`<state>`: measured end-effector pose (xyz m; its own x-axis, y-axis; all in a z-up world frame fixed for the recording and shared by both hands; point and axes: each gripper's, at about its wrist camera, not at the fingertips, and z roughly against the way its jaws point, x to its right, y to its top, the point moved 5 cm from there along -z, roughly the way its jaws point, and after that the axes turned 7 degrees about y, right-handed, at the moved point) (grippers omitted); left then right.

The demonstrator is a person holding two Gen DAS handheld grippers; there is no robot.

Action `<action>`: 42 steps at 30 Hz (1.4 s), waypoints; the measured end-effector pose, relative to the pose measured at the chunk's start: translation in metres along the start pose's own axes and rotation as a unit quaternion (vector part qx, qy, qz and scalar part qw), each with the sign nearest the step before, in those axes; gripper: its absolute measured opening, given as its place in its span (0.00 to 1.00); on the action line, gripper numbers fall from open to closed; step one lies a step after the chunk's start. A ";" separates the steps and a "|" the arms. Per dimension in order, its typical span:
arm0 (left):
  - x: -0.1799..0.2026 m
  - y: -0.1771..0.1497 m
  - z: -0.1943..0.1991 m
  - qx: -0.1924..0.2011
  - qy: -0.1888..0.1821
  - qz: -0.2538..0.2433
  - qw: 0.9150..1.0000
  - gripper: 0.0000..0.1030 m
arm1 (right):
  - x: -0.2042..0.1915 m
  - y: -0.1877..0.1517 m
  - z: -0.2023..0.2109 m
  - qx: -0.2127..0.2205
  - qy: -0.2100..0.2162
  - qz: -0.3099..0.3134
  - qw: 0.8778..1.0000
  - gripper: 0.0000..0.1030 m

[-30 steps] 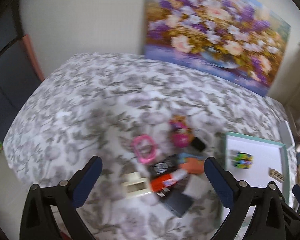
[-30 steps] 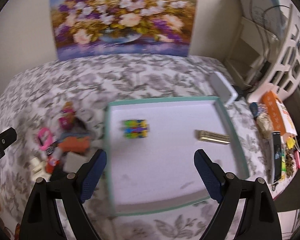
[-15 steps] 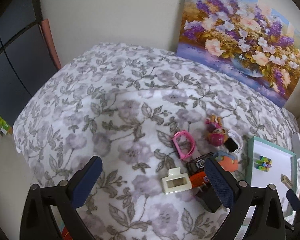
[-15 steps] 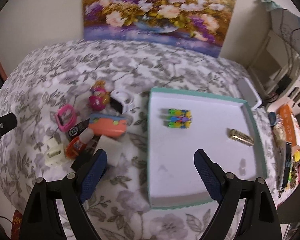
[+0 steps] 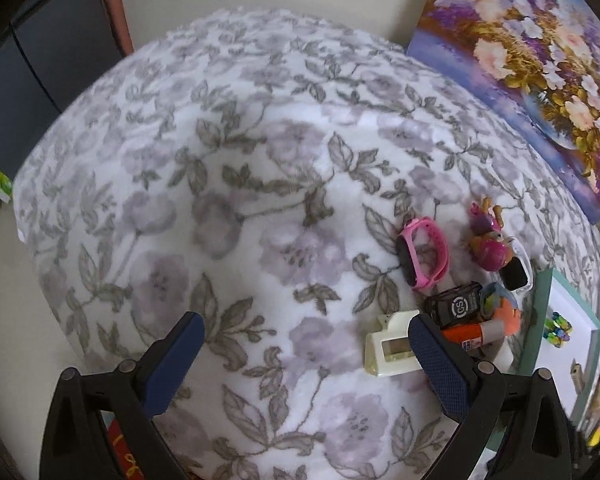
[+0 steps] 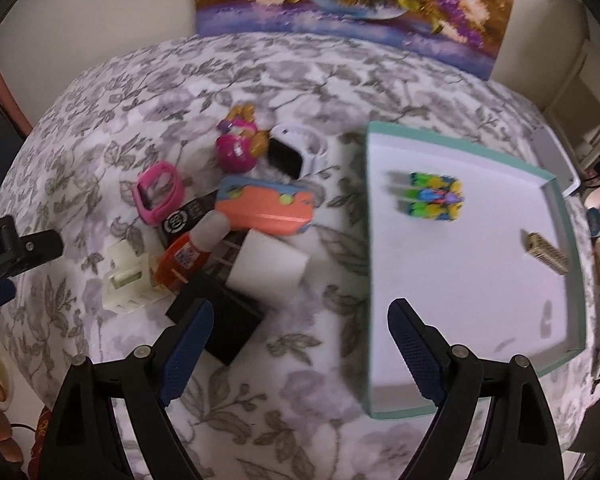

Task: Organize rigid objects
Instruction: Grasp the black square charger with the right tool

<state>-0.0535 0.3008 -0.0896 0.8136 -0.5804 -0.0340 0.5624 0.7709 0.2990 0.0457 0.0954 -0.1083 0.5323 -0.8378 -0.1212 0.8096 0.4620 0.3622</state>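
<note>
Right gripper (image 6: 300, 340) jaws spread, empty, over cloth between toy pile (image 6: 236, 224) at centre left and tray (image 6: 556, 196) at right. Left gripper (image 5: 304, 354) likewise spread, empty; pile at its right edge. Right gripper nearer pile.

The left half of the bedspread (image 5: 204, 184) lies bare and open to approach. A tight pile (image 6: 228, 216) of small items crowds the cloth just left of the tray (image 6: 556, 184), touching and overlapping. Inside the tray, only a toy (image 6: 434, 196) and a bar (image 6: 548, 252) stand well apart.
</note>
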 end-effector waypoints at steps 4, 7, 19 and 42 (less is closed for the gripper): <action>0.004 -0.001 -0.009 -0.013 0.005 -0.005 1.000 1.00 | -0.005 -0.001 -0.009 -0.012 0.017 -0.011 1.000 0.87; 0.005 -0.001 -0.015 -0.023 0.005 -0.005 1.000 1.00 | -0.011 -0.001 -0.014 -0.014 0.031 -0.016 0.999 0.87; 0.001 0.002 -0.021 -0.032 -0.001 0.009 0.999 1.00 | -0.033 -0.003 -0.029 -0.027 0.064 -0.023 0.997 0.84; 0.026 -0.009 -0.025 -0.059 -0.036 -0.019 0.997 1.00 | -0.015 -0.012 -0.033 -0.051 0.098 -0.078 0.991 0.62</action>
<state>-0.0335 0.2853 -0.1170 0.7812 -0.6237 0.0273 0.6093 0.7713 0.1841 0.0359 0.1123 -0.1417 0.4283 -0.8337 -0.3486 0.9013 0.3667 0.2304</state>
